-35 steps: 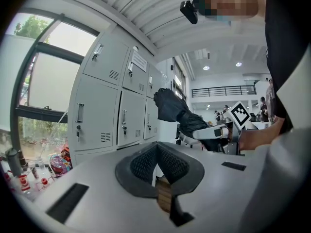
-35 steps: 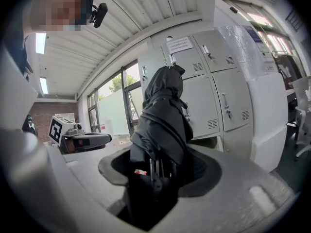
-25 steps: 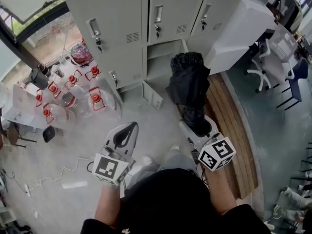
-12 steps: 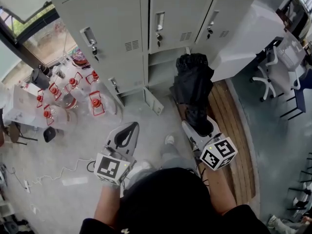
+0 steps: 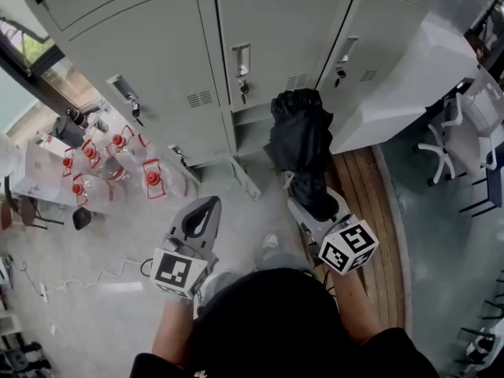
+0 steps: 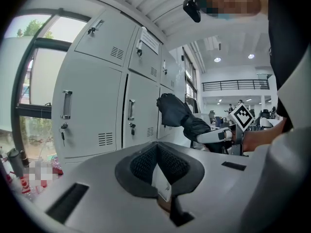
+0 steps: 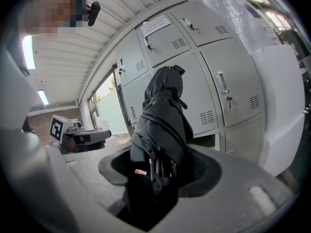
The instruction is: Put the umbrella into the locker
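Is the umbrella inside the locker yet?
No, the umbrella is clamped in the right gripper, out in front of the lockers.

floor (image 5: 94, 321): grey concrete | window (image 6: 36, 81): left, daylight | right: wooden strip (image 5: 378, 211), white office chair (image 5: 453, 128)

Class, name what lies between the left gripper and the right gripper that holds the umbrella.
The head view shows only the person's shoe on grey floor between the left gripper and right gripper.

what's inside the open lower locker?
Open locker shows only bare grey wall; its right side is hidden behind the umbrella held by the right gripper.
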`<control>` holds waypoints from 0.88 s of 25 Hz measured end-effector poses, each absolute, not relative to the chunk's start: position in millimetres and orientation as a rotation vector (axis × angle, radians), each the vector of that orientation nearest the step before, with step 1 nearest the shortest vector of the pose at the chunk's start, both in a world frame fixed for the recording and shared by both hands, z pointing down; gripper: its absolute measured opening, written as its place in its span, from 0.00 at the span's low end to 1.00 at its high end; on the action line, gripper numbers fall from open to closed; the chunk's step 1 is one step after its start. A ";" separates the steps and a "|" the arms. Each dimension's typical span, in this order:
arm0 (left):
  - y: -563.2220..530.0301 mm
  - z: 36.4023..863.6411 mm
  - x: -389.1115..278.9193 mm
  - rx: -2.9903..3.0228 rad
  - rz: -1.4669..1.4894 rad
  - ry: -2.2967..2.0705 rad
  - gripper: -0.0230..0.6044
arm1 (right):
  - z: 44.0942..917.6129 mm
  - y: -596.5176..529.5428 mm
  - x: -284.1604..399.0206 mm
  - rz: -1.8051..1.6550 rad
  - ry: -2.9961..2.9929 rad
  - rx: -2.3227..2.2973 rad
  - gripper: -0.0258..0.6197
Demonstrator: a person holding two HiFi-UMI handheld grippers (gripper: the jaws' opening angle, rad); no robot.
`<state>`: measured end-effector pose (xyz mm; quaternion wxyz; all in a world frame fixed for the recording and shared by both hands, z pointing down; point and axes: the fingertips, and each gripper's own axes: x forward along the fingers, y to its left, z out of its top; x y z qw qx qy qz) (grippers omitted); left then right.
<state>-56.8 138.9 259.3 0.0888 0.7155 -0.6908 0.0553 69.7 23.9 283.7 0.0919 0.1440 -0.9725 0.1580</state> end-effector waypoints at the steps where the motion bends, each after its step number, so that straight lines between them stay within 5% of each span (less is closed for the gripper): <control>1: 131.7 259.8 -55.7 2.121 0.171 -2.063 0.05 | 285.9 16.3 69.8 0.478 -2.887 0.415 0.41; 22: 74.3 289.7 -66.4 2.133 0.303 -1.961 0.05 | 344.9 -23.3 62.8 0.616 -2.757 0.408 0.41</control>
